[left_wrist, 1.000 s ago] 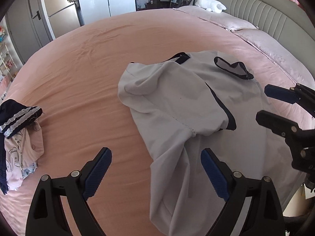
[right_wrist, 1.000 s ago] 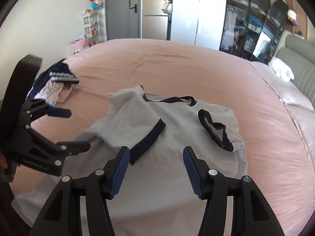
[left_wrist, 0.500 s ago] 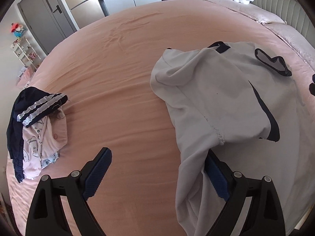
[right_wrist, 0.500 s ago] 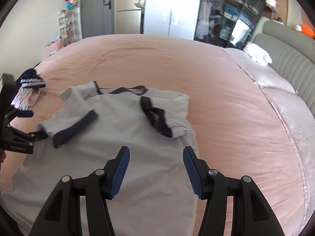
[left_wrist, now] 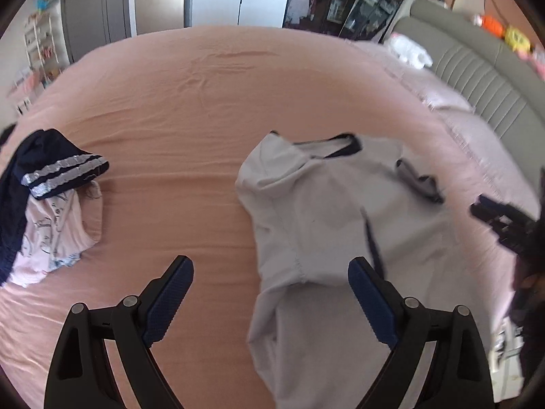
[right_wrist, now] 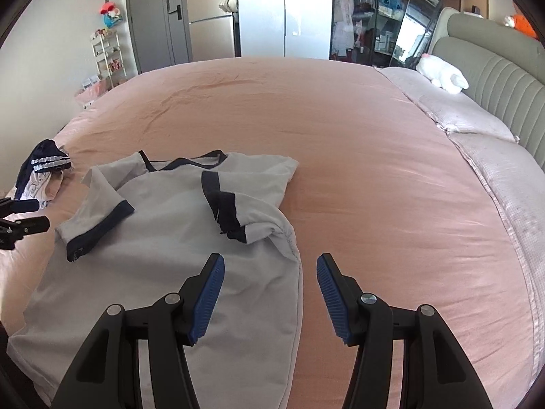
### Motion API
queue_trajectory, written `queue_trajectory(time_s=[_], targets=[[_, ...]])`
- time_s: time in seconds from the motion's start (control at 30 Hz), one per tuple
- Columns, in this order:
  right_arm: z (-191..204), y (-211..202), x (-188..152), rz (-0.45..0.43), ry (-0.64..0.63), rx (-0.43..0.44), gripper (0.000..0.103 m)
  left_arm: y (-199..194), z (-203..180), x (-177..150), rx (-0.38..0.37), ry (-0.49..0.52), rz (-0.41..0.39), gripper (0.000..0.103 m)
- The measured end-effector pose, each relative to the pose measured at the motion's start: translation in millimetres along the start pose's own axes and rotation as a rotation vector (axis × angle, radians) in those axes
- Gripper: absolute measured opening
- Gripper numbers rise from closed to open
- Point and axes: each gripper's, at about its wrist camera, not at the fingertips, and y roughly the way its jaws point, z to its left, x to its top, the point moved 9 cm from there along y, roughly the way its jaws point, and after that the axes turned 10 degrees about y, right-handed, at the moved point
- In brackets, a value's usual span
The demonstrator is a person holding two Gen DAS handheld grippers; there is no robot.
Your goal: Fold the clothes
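A white T-shirt with navy trim (right_wrist: 177, 238) lies rumpled on the pink bed (right_wrist: 357, 156), both sleeves folded inward over its body. In the left wrist view the same shirt (left_wrist: 327, 218) lies ahead and to the right. My left gripper (left_wrist: 270, 294) hovers open above the shirt's left edge, holding nothing. My right gripper (right_wrist: 270, 293) is open over the shirt's right edge, also holding nothing. The right gripper's fingertips (left_wrist: 494, 213) show at the right edge of the left wrist view, and the left gripper's fingertips (right_wrist: 24, 216) show at the left edge of the right wrist view.
A heap of navy striped and pale pink clothes (left_wrist: 51, 204) lies at the bed's left side. A grey headboard (right_wrist: 504, 78), pillows (right_wrist: 466, 116) and a white plush toy (right_wrist: 441, 75) are at the right. Cabinets (right_wrist: 262, 10) and a shelf rack (right_wrist: 107, 54) stand beyond the bed.
Both grippers have swung their views: the left now looks further along the bed, the right has shifted right to the shirt's right edge. The shirt lies as before, and both grippers stay open.
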Motion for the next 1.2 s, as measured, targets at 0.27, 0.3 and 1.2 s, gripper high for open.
queue_trajectory(time_s=[0.27, 0.3, 1.2], targets=[[2, 15, 44, -0.031, -0.084, -0.016, 0.071, 1, 35, 42, 0.027, -0.175, -0.105, 0.102], [2, 20, 47, -0.024, -0.09, -0.01, 0.071, 7, 38, 45, 0.035, -0.178, -0.1, 0.102], [6, 183, 80, 0.31, 0.154, 0.297, 0.072, 160, 26, 65, -0.055, -0.081, 0.141, 0.083]])
